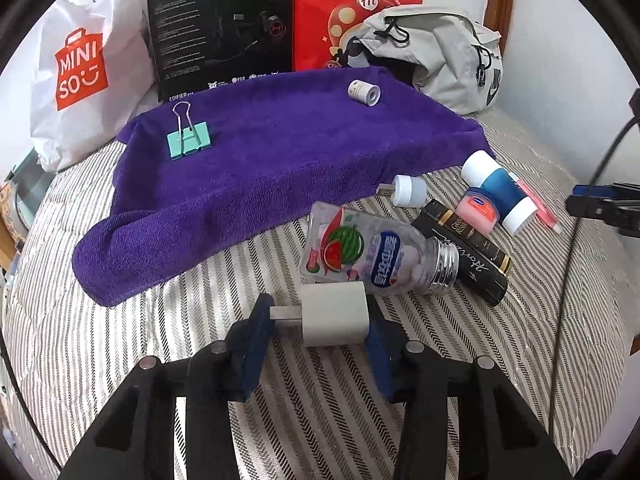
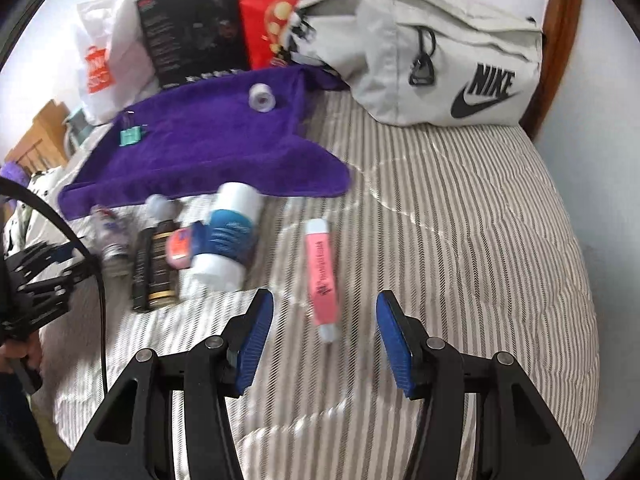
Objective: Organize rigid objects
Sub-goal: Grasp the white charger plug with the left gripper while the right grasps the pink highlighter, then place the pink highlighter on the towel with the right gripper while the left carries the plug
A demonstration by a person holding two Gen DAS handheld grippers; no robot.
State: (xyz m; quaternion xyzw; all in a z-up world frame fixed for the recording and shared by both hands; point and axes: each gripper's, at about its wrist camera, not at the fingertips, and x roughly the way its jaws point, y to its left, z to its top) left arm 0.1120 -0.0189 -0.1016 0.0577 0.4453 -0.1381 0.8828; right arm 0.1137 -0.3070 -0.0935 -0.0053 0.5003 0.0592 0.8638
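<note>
- The charger (image 1: 334,314), a white plug block, sits between the left gripper (image 1: 316,320)'s blue pads (image 1: 252,336), above the striped bedding (image 1: 120,360). Its long axis runs sideways across the left wrist view, prongs pointing left toward the left pad.
- The left gripper is clamped on the charger: one pad meets the prong tips, the other the block's flat back end.
- Just beyond lies a clear bottle (image 1: 360,256) on its side, its silver threaded neck pointing right.
- Right of it, a black box (image 1: 464,252), a pink jar (image 1: 480,208), a blue-and-white tube (image 1: 496,188) and a small white plug (image 1: 408,190) lie close together.
- On the purple towel (image 1: 260,168) behind rest a teal clip (image 1: 188,140) and a white roll (image 1: 364,92), well apart.
- The right gripper (image 2: 324,332) has its fingers spread wide, holding nothing, above a pink tube (image 2: 322,276) whose long axis runs away from the camera.
- A grey bag (image 2: 440,48) lies at the far edge.
</note>
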